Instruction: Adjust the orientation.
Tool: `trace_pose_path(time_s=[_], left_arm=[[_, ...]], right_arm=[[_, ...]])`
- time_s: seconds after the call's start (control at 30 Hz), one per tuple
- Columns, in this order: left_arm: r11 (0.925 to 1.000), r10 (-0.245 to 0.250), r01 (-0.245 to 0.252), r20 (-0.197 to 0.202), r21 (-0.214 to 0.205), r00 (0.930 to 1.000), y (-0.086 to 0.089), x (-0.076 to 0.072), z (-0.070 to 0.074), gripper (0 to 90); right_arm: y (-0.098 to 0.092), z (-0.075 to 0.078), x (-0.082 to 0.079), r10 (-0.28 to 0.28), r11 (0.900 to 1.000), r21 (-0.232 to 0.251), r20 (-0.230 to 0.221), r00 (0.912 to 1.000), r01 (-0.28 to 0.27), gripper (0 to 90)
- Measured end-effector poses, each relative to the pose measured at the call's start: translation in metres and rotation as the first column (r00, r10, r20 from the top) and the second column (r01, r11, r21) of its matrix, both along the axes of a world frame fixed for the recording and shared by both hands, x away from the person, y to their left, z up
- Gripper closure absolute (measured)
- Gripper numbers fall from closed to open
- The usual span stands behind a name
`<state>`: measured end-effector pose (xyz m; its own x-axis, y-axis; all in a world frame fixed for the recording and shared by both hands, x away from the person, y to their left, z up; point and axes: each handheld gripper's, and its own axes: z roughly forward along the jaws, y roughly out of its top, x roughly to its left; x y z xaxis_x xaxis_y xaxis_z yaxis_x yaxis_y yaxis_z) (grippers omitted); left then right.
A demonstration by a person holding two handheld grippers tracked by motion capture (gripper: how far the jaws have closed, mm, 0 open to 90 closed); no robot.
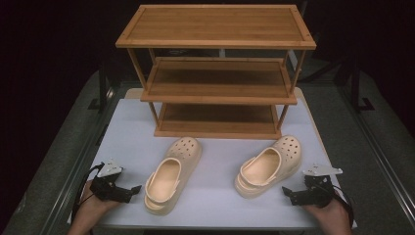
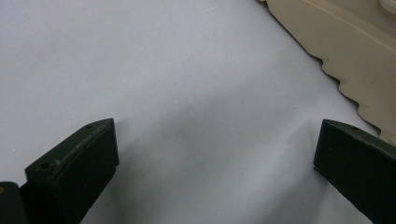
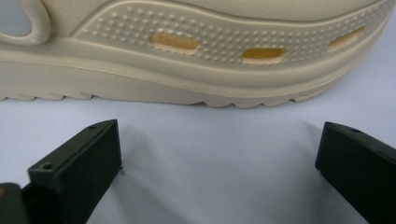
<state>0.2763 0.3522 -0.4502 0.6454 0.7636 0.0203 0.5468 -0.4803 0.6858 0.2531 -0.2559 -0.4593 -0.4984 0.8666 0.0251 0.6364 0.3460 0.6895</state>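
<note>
Two cream clogs lie on the white table [image 1: 215, 205]. The left clog [image 1: 172, 175] has its heel toward me, and so does the right clog [image 1: 268, 165]. My left gripper [image 1: 133, 189] rests low on the table just left of the left clog's heel, jaws open and nothing between them. In the left gripper view the gripper [image 2: 217, 140] looks at bare table, with the clog's sole edge [image 2: 341, 42] at the upper right. My right gripper [image 1: 289, 194] sits just right of the right clog's heel, open and empty. In the right gripper view the gripper [image 3: 219, 135] faces that clog's side [image 3: 210, 60].
A three-tier wooden shoe rack [image 1: 218, 73] stands at the back of the table, its bottom shelf [image 1: 218, 125] just behind the clogs' toes. Dark floor and stand legs flank the table. A hand holds each gripper at the near edge.
</note>
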Motion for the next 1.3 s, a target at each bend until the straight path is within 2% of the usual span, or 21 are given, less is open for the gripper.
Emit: trace_pose_path(time_s=[0.23, 0.4, 0.43, 0.5, 0.53, 0.57, 0.6, 0.63, 0.67, 0.77, 0.8, 0.83, 0.87, 0.9, 0.97, 1.0, 1.1, 1.13, 1.23, 1.27, 1.3], left_arm=[[1.0000, 0.000, 0.000, 0.001, -0.002, 1.0000, 0.000, 0.000, 0.000, 0.0], [1.0000, 0.002, -0.002, 0.003, -0.003, 1.0000, 0.000, 0.000, 0.000, 0.0], [1.0000, 0.001, -0.001, 0.005, -0.003, 1.0000, 0.000, 0.000, -0.001, 0.0], [1.0000, 0.001, -0.001, 0.004, -0.003, 1.0000, 0.000, 0.000, 0.000, 0.0], [1.0000, 0.001, -0.001, 0.002, -0.002, 1.0000, 0.000, 0.000, 0.000, 0.0], [1.0000, 0.000, 0.000, 0.002, -0.002, 1.0000, 0.000, 0.000, 0.000, 0.0], [1.0000, 0.000, 0.000, 0.002, -0.002, 1.0000, 0.000, 0.000, 0.000, 0.0], [1.0000, 0.000, 0.000, 0.002, -0.001, 1.0000, 0.000, 0.000, 0.000, 0.0], [1.0000, -0.001, 0.001, 0.002, 0.000, 1.0000, 0.000, 0.000, 0.000, 0.0], [1.0000, 0.000, 0.000, 0.000, 0.000, 1.0000, 0.000, 0.000, 0.000, 0.0], [1.0000, 0.000, 0.000, 0.000, -0.001, 1.0000, 0.000, 0.000, 0.000, 0.0], [1.0000, 0.000, 0.000, 0.000, -0.001, 1.0000, 0.000, 0.000, 0.000, 0.0], [1.0000, 0.000, 0.000, -0.001, -0.001, 1.0000, 0.000, 0.000, 0.000, 0.0], [1.0000, 0.000, 0.000, 0.000, -0.001, 1.0000, 0.000, 0.000, 0.000, 0.0], [1.0000, 0.000, 0.000, 0.000, -0.001, 1.0000, 0.000, 0.000, 0.000, 0.0], [1.0000, 0.000, 0.000, 0.001, -0.003, 1.0000, 0.000, 0.000, 0.000, 0.0], [1.0000, 0.001, -0.001, -0.002, -0.006, 1.0000, 0.000, 0.000, -0.001, 0.0], [1.0000, 0.001, -0.001, -0.002, -0.006, 1.0000, 0.000, 0.000, -0.001, 0.0], [1.0000, 0.000, 0.000, -0.003, -0.006, 1.0000, 0.000, 0.000, -0.001, 0.0], [1.0000, 0.001, -0.001, -0.003, -0.007, 1.0000, 0.000, 0.001, -0.001, 0.0], [1.0000, 0.001, -0.001, -0.003, -0.007, 1.0000, 0.000, 0.001, -0.001, 0.0]], right_arm=[[0.000, 0.000, 0.000, -0.002, 1.0000, 0.001, -0.004, 1.0000, 0.002, 0.1], [-0.007, 0.008, -0.003, 0.004, 1.0000, 0.008, 0.009, 0.9999, -0.004, 6.9], [-0.012, 0.014, -0.005, -0.007, 0.9997, 0.023, 0.023, 0.9997, 0.007, 16.1], [-0.015, 0.016, -0.006, -0.011, 0.9994, 0.035, 0.032, 0.9994, 0.010, 16.9], [-0.018, 0.019, -0.005, -0.023, 0.9989, 0.042, 0.034, 0.9991, 0.021, 20.5], [-0.025, 0.026, -0.004, -0.037, 0.9977, 0.059, 0.049, 0.9981, 0.034, 32.6], [-0.025, 0.026, -0.004, -0.037, 0.9977, 0.059, 0.049, 0.9981, 0.034, 32.6], [-0.027, 0.029, -0.003, -0.042, 0.9970, 0.067, 0.056, 0.9975, 0.039, 37.2], [-0.032, 0.036, 0.000, -0.056, 0.9949, 0.087, 0.066, 0.9963, 0.050, 53.3], [-0.036, 0.045, 0.007, -0.080, 0.9942, 0.079, 0.093, 0.9925, 0.073, 73.9], [-0.037, 0.047, 0.011, -0.088, 0.9941, 0.072, 0.099, 0.9912, 0.081, 79.4], [-0.037, 0.047, 0.011, -0.088, 0.9941, 0.072, 0.099, 0.9912, 0.081, 79.4], [-0.038, 0.050, 0.015, -0.096, 0.9938, 0.066, 0.104, 0.9899, 0.089, 85.9], [-0.040, 0.054, 0.024, -0.104, 0.9934, 0.059, 0.111, 0.9884, 0.098, 90.0], [-0.041, 0.055, 0.028, -0.106, 0.9933, 0.059, 0.114, 0.9879, 0.100, 90.0], [-0.044, 0.056, 0.039, -0.109, 0.9931, 0.054, 0.113, 0.9876, 0.104, 90.0], [-0.048, 0.056, 0.054, -0.126, 0.9911, 0.057, 0.107, 0.9862, 0.120, 90.0], [-0.048, 0.056, 0.054, -0.126, 0.9911, 0.057, 0.107, 0.9862, 0.120, 90.0], [-0.051, 0.053, 0.074, -0.110, 0.9923, 0.068, 0.093, 0.9896, 0.104, 90.0], [-0.051, 0.051, 0.085, -0.100, 0.9924, 0.081, 0.087, 0.9912, 0.093, 90.0], [-0.051, 0.051, 0.085, -0.100, 0.9924, 0.081, 0.087, 0.9912, 0.093, 90.0]])
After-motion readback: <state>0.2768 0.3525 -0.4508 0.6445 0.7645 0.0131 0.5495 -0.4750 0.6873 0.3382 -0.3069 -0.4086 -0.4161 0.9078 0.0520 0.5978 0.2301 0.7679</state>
